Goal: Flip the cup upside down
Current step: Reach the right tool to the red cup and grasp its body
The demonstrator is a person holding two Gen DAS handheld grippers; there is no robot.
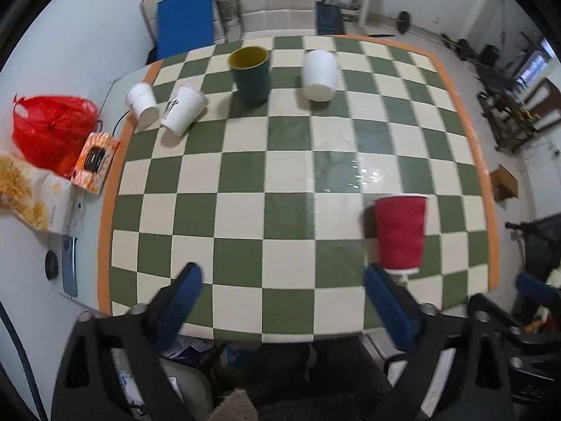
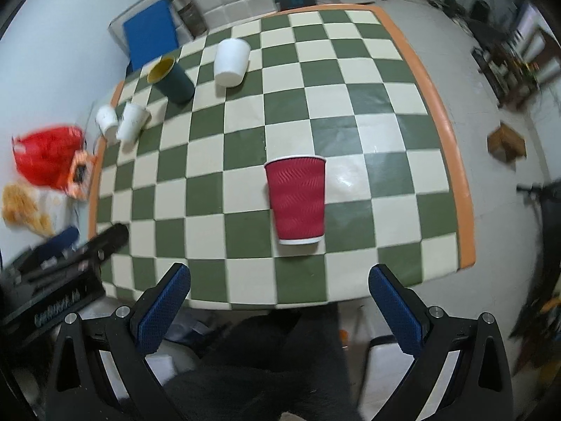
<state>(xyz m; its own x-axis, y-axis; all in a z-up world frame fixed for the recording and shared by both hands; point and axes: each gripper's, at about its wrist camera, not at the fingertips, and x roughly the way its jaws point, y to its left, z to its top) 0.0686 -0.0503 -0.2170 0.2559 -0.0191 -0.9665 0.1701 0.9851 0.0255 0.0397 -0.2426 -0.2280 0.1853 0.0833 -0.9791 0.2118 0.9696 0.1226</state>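
Observation:
A red ribbed paper cup (image 2: 297,200) stands upright, mouth up, on the checkered table (image 2: 245,133), near its front right part. It also shows in the left wrist view (image 1: 401,233), at the right. My right gripper (image 2: 280,287) is open and empty, just in front of the cup at the table's near edge. My left gripper (image 1: 282,287) is open and empty over the table's front edge, the cup just beyond its right finger (image 1: 385,301). The left gripper's body shows in the right wrist view (image 2: 70,256), at the left.
At the far side stand a dark teal cup with yellow inside (image 1: 251,73), a white cup (image 1: 318,74) and two smaller white paper cups (image 1: 184,109) (image 1: 142,103). Left of the table lie a red bag (image 1: 52,129), an orange packet (image 1: 94,161) and snacks (image 1: 24,189).

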